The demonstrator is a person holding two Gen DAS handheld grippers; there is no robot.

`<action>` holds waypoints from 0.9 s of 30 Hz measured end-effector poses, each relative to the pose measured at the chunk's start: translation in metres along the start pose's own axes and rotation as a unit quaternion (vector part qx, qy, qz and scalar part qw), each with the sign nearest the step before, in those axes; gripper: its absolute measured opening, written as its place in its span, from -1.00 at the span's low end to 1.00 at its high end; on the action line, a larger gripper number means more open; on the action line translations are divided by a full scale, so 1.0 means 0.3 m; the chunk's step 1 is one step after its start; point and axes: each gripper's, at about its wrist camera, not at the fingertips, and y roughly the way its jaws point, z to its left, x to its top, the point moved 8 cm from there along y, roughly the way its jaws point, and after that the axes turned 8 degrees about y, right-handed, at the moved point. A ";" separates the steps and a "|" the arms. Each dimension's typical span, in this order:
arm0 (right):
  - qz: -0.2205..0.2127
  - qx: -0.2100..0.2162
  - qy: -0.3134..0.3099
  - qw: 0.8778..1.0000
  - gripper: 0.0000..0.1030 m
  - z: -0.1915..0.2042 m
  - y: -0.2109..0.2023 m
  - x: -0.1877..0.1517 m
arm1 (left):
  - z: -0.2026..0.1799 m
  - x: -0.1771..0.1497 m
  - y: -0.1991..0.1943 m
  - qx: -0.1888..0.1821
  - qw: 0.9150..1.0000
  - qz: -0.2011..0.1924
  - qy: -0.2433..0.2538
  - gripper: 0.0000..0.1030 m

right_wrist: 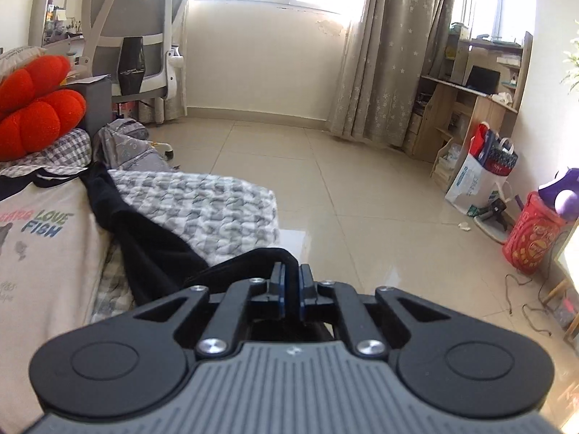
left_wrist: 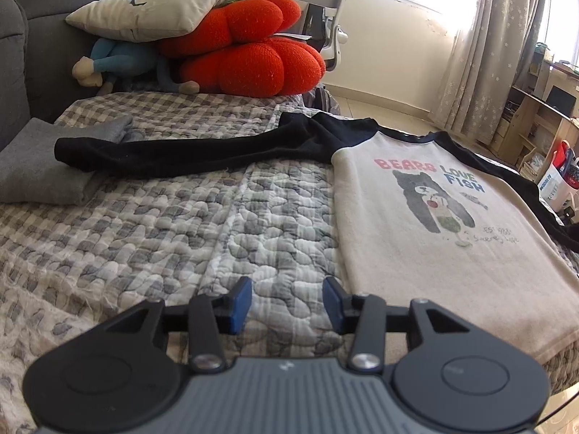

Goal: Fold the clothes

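Note:
A cream shirt [left_wrist: 434,224] with black sleeves and a bear print lies flat on the checked quilt [left_wrist: 181,224]. Its one black sleeve [left_wrist: 181,153] stretches out to the left across the bed. My left gripper [left_wrist: 287,302] hovers open over the quilt just left of the shirt's hem, with nothing between its blue pads. In the right wrist view the shirt [right_wrist: 39,253] lies at the left, and its other black sleeve [right_wrist: 152,253] runs down to my right gripper [right_wrist: 292,278], which is shut on the sleeve's end beyond the bed's edge.
A folded grey garment [left_wrist: 39,166] lies at the left of the bed. Red cushions [left_wrist: 249,47], a cream pillow [left_wrist: 152,3] and a stuffed toy [left_wrist: 108,65] are piled at the head. Tiled floor [right_wrist: 362,199], an office chair [right_wrist: 137,36], a wooden desk [right_wrist: 470,108] and bags [right_wrist: 481,177] lie beyond.

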 end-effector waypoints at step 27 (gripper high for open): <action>0.109 0.090 0.238 0.961 0.08 -0.017 0.230 -0.161 | 0.071 0.091 0.009 0.033 0.999 -0.008 -0.002 -0.06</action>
